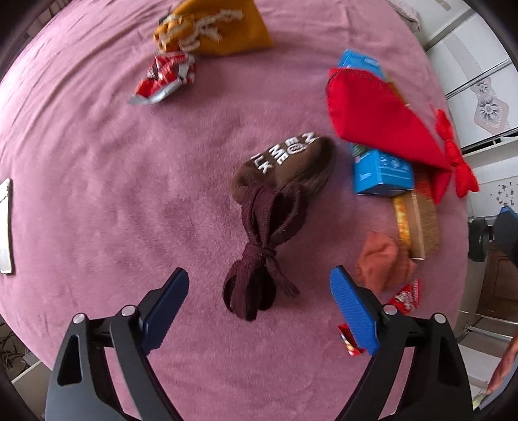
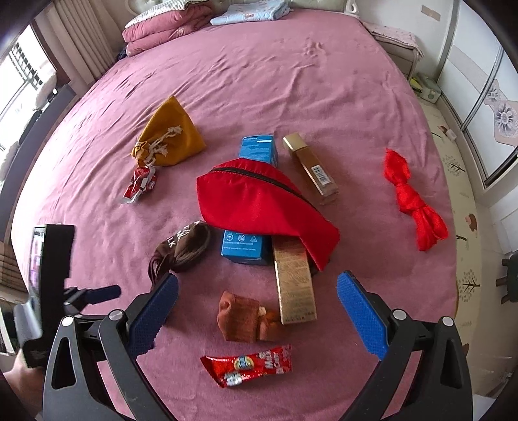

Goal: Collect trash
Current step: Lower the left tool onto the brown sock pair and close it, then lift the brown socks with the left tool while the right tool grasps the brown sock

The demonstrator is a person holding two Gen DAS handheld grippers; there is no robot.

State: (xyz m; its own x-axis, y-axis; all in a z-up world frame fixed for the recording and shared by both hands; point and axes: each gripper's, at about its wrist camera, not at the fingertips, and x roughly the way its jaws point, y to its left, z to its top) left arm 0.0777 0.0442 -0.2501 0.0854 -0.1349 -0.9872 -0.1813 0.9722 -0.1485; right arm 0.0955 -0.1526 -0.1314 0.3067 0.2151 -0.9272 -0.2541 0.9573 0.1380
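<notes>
Bed (image 2: pixel 291 81) covered in a pink plush spread; items scattered over it. Left gripper (image 1: pixel 259 291) points straight down, jaws spread wide, nothing between the pads; the knotted lace end of a brown drawstring pouch (image 1: pixel 285 168) lies on the spread directly below the gap, not touched. Right gripper (image 2: pixel 257 304) is tilted steeply down, jaws also spread, empty; an orange-brown crumpled cloth (image 2: pixel 246 317) lies under the gap, clear of both pads. Trash seen: a red wrapper (image 2: pixel 249 367) flat on the spread nearest the right camera, just below the crumpled cloth; a second red wrapper, crumpled with silver lining (image 2: pixel 139 184), lies touching the cord end of a mustard pouch (image 2: pixel 171 139) farther up on the left. In the left view the first wrapper (image 1: pixel 406 296) shows partly behind the blue pad on the right side. Centre pile: a red zip pouch (image 2: pixel 259 204) lies over a blue box (image 2: pixel 246 246) and the top of a gold box (image 2: pixel 293 285); another blue box (image 2: pixel 259 149) and another gold box (image 2: pixel 310 168) sit just behind it. A red knotted cloth (image 2: pixel 414 200) lies well apart at right. Folded bedding (image 2: pixel 162 29) at the head of the bed. Slight motion blur in the left view.
</notes>
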